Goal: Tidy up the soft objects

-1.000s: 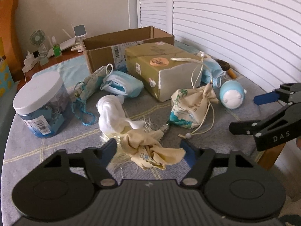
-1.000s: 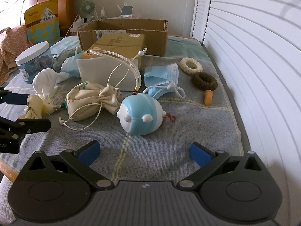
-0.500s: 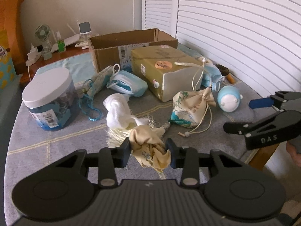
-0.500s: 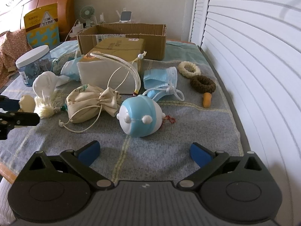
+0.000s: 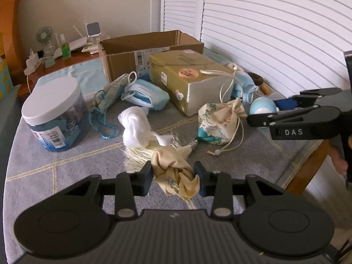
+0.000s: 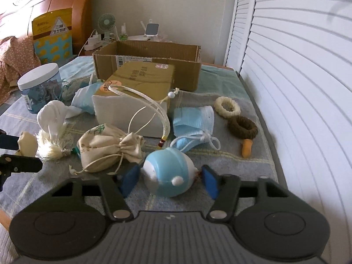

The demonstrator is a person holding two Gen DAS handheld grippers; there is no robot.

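The left tool (image 5: 173,177) is clamped on a crumpled cream cloth (image 5: 176,171). The right tool (image 6: 169,181) has just been closing around the blue-and-white round toy (image 6: 169,173), its pads flanking it, not visibly pressing.

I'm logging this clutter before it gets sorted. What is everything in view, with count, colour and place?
cardboard box: 1, brown, open, at the back
gold box: 1, gold and white, in front of the cardboard box
jar: 1, blue with white lid, left
masks: at least 2, blue, one on each side of the gold box
pouch: 1, cream, drawstring, centre
white cloth: 1, left of the pouch
tassel: 1, cream, by the white cloth
cream cloth: 1, between the left pads
toy: 1, blue and white, round, between the right pads
rings: 2, one cream, one brown, right
left gripper: shut on the cream cloth
right gripper: closing; contact unclear
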